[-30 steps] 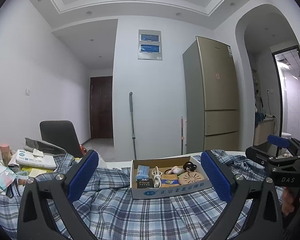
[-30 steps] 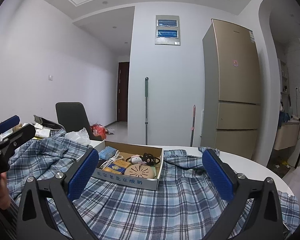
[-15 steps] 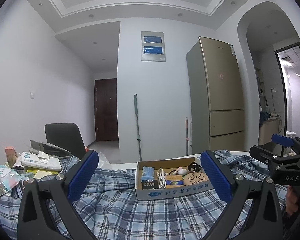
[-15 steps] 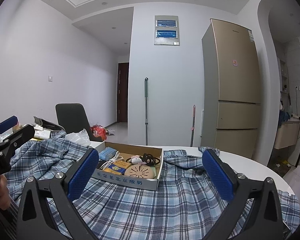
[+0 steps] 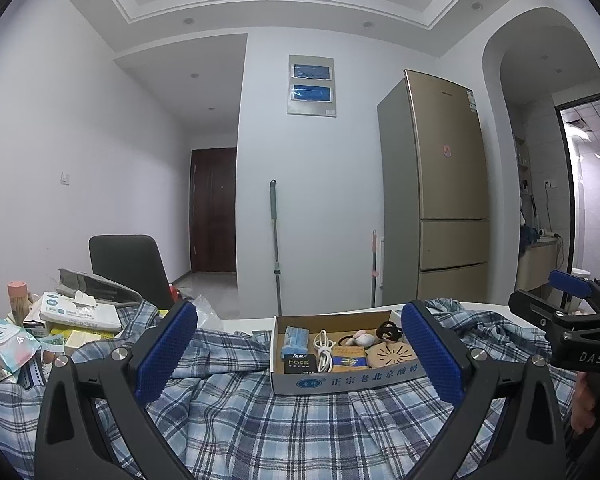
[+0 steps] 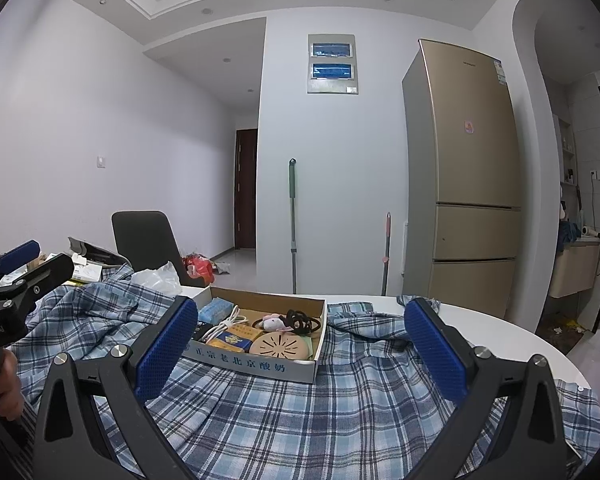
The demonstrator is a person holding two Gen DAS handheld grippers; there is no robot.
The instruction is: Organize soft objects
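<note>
We hold the left gripper (image 5: pixel 299 352) and right gripper (image 6: pixel 302 350) with jaws spread wide, empty, above the plaid shirt (image 6: pixel 300 412) spread over the table. Under a cardboard box (image 6: pixel 256 364), it looks light and limp; we judge a free edge the best hold.

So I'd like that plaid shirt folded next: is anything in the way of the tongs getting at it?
Yes: an open cardboard box of small items sits on the plaid shirt, ahead of both open tongs, left and right.
</note>
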